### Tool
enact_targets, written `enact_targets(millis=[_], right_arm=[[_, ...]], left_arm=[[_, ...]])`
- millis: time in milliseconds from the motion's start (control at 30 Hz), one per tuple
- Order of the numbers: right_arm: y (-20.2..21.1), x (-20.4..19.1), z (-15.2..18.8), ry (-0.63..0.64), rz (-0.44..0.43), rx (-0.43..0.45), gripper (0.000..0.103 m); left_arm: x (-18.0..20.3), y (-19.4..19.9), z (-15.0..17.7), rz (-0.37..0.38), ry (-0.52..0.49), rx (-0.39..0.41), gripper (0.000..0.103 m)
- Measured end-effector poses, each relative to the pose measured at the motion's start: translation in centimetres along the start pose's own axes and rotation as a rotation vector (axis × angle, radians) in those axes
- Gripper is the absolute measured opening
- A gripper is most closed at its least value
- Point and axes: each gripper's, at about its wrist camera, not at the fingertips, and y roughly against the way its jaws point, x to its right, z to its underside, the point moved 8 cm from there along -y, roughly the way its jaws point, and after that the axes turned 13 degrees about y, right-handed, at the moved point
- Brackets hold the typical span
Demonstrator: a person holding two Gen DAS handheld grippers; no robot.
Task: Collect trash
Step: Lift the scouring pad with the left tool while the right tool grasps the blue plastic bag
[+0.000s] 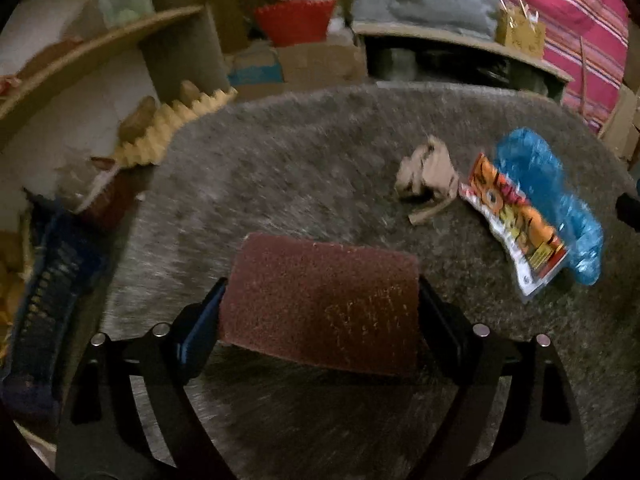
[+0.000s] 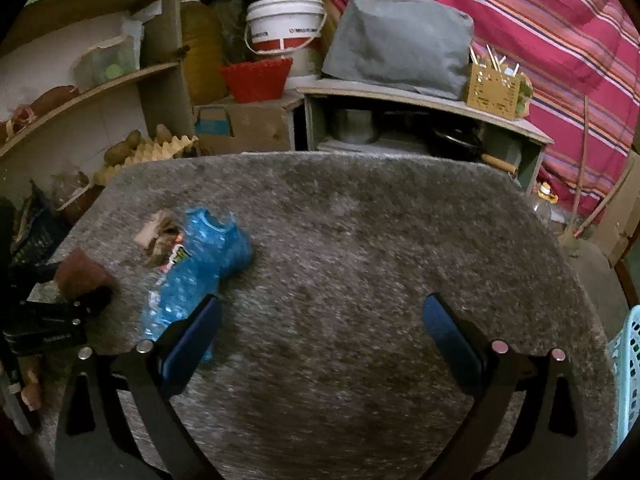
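Observation:
A reddish-brown scouring pad spans the gap between the two blue pads of my left gripper, which is shut on it just above the grey fuzzy table top. Further right lie a crumpled brown paper, an orange snack wrapper and a blue plastic bag. In the right wrist view my right gripper stands open over bare table, nothing between its fingers. The blue bag lies by its left finger, with the paper behind it and the held pad at far left.
A pale blue perforated basket shows at the table's right edge. Shelves, an egg tray with potatoes, a red basket, a white bucket and a grey cover crowd the back. A dark crate stands left.

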Motion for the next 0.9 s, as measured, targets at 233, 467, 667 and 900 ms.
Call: enact_targets(millis=[233,467,667,900], right_arm=[[-0.1,-2.5,-1.7,0.04,-0.021,0.018,0.098],[-2.2,-5.7,-1.6,0.127,-0.018,-0.04,0.087],[-4.2,-7.4,0.3,0.103,-0.128,-0.12,0.04],[-1.7,-6.9,-0.2,0.092,-0.165,-0.038,0.014]], left_arm=[[-3.8,5.3,-1.8,-0.062,0.118,0.168,0.086],[-7.5,7.7,-2.8,-0.122,0.214,0.236,0.086],[-7.0,8.9,-3.4,-0.123,0.222,0.258,0.086],[-5.2,9.7,-3.4,-0.107,0.223,0.262,0.086]])
